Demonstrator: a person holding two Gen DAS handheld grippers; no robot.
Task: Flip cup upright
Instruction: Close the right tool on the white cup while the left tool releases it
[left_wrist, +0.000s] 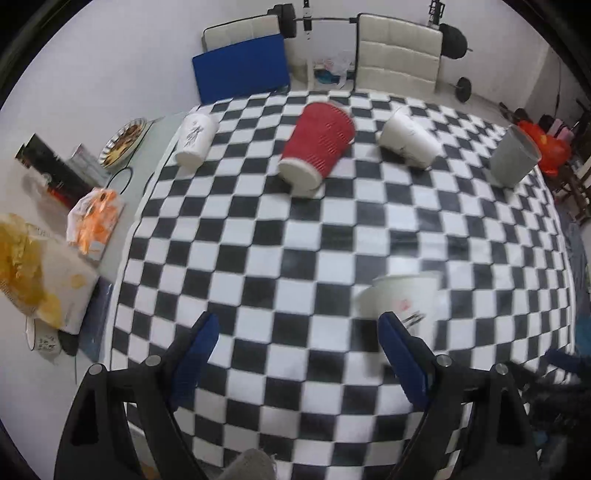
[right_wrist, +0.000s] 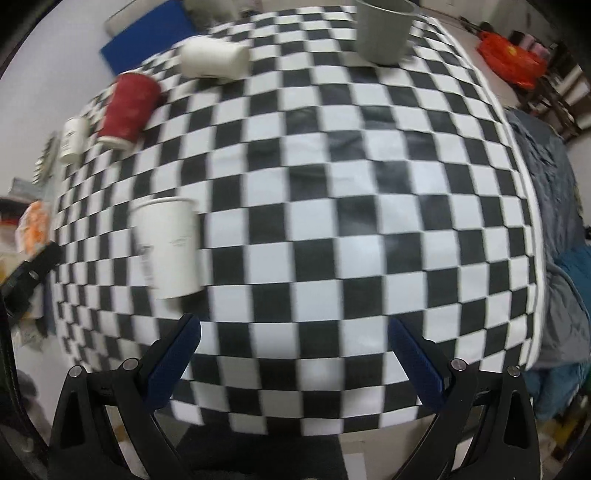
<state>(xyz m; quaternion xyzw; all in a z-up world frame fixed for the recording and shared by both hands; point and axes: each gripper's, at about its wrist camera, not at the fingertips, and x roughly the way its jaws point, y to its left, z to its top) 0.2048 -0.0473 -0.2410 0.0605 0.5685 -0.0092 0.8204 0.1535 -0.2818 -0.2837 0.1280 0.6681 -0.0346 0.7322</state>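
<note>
Both your left hand-held gripper (left_wrist: 297, 325) and right hand-held gripper (right_wrist: 293, 330) are spread wide, holding nothing, near the upright white paper cup (right_wrist: 168, 243) on the checkered tablecloth (right_wrist: 332, 221).

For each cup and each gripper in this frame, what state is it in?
Red cup: on its side.
Far-left white cup: on its side.
Middle white cup: on its side.
Grey cup: upright, mouth up.
Near white cup: upright, mouth up.
Left gripper: open, empty.
Right gripper: open, empty.
</note>
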